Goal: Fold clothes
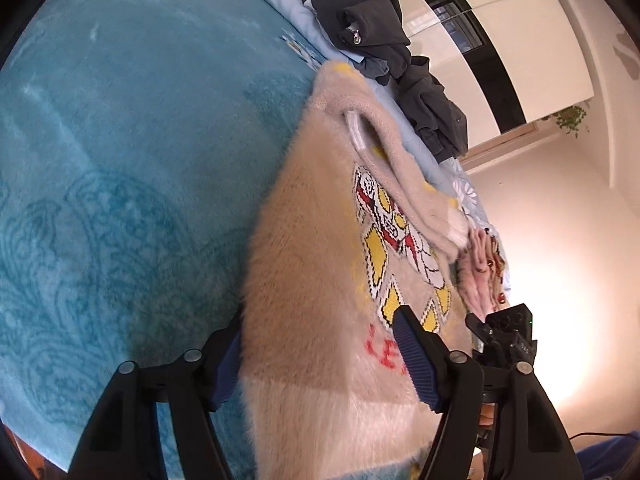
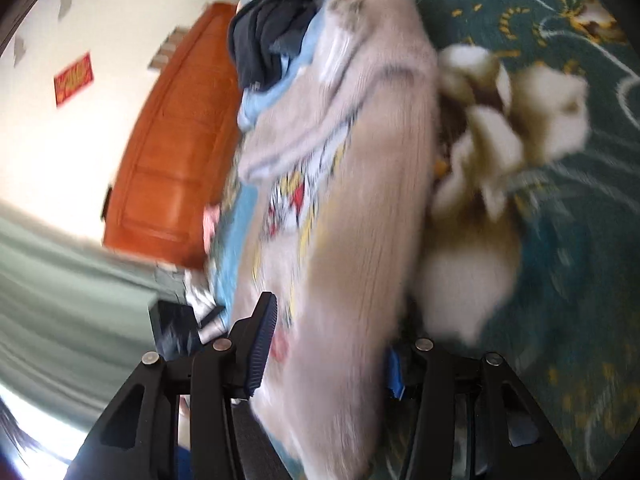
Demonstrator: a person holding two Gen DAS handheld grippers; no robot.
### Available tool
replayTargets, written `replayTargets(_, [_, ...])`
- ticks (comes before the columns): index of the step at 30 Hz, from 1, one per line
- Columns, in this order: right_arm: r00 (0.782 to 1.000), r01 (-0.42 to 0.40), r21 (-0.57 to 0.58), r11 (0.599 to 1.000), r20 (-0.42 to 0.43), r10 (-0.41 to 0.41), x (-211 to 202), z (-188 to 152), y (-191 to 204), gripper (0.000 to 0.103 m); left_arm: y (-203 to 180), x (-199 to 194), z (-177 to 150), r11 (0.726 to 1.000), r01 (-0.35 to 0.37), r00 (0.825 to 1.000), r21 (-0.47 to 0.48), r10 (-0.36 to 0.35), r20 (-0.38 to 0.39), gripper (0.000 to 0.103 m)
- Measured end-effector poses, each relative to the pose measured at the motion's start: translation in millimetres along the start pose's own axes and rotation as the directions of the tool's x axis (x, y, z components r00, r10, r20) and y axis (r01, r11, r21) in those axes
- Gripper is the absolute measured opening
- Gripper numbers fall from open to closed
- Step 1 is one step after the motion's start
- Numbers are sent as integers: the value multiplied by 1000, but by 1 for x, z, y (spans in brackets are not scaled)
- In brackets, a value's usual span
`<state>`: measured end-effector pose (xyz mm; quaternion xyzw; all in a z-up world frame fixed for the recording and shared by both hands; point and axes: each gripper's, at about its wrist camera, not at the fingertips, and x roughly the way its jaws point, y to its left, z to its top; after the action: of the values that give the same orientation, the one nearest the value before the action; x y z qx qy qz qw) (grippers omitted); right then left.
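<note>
The fuzzy sweater (image 1: 320, 248) is beige with a yellow, red and white black-outlined motif and red lettering. The blanket (image 1: 132, 152) is teal with a darker paisley pattern. At 12 o'clock, dark grey clothes (image 1: 372, 32).

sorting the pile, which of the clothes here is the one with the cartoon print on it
The fluffy beige sweater, held between the left gripper fingers: it carries a red, yellow and white cartoon. The dark grey garments heaped behind it are plain.

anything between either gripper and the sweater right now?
Nothing visible. The beige sweater already lies between the fingers of the left gripper and of the right gripper. The dark clothes are piled beyond the sweater's far end, clear of both grippers.
</note>
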<state>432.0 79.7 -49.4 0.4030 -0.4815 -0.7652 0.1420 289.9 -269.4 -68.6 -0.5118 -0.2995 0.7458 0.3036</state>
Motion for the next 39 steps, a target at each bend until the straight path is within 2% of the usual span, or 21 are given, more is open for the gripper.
replayTargets(3, [1000,-29,3,1000,-10,29,6,0,3,49,12,-4,-5,999,6,1000,-47,-5,5,52])
replayTargets(5, [998,-47,7,999,-45,47,7,-9,4,45,17,-5,-8,997,-10,1000,-75,10,-2,33])
replayTargets(7, [996,-54,27,998,-63,55,3,-15,0,31,13,-8,-11,997,-37,999,-69,37,-5,25])
replayTargets(8, [996,-53,38,998,-66,56,0,-18,-3,19,9,-11,-14,997,-50,999,-58,50,-3,20])
replayTargets(9, [996,-53,48,997,-69,56,-4,-20,-6,14,4,-14,-16,997,-64,998,-47,64,-1,18])
replayTargets(11, [996,-54,68,996,-73,59,-11,-25,-10,12,-4,-19,-20,996,-89,996,-26,89,7,12])
replayTargets(13, [995,-68,48,997,-63,71,-19,-24,-5,11,-15,-30,-22,995,-102,994,-16,102,35,11])
replayTargets(18, [995,-72,-104,992,-70,65,-41,-21,31,10,-50,-60,-34,996,-91,992,23,88,88,10])
replayTargets(21, [987,-150,-119,982,-72,142,-62,-24,45,10,-72,-86,-47,997,-55,992,48,50,113,10])
replayTargets(24, [974,-223,-134,965,-74,215,-83,-27,58,9,-85,-105,-44,999,-2,991,48,-4,133,10])
replayTargets(28, [969,-249,-136,959,-23,248,-106,-16,57,9,-95,-93,-15,999,22,986,28,-26,166,10])
replayTargets(32, [968,-244,-101,964,35,249,-101,5,50,9,-99,-70,19,999,31,975,-10,-28,219,10])
replayTargets(35, [959,-273,-75,959,56,277,-102,25,41,9,-105,-48,47,998,47,967,-35,-37,250,11])
replayTargets(39, [935,-347,13,938,86,344,-93,57,22,10,-104,-16,74,998,30,968,-64,-13,249,12])
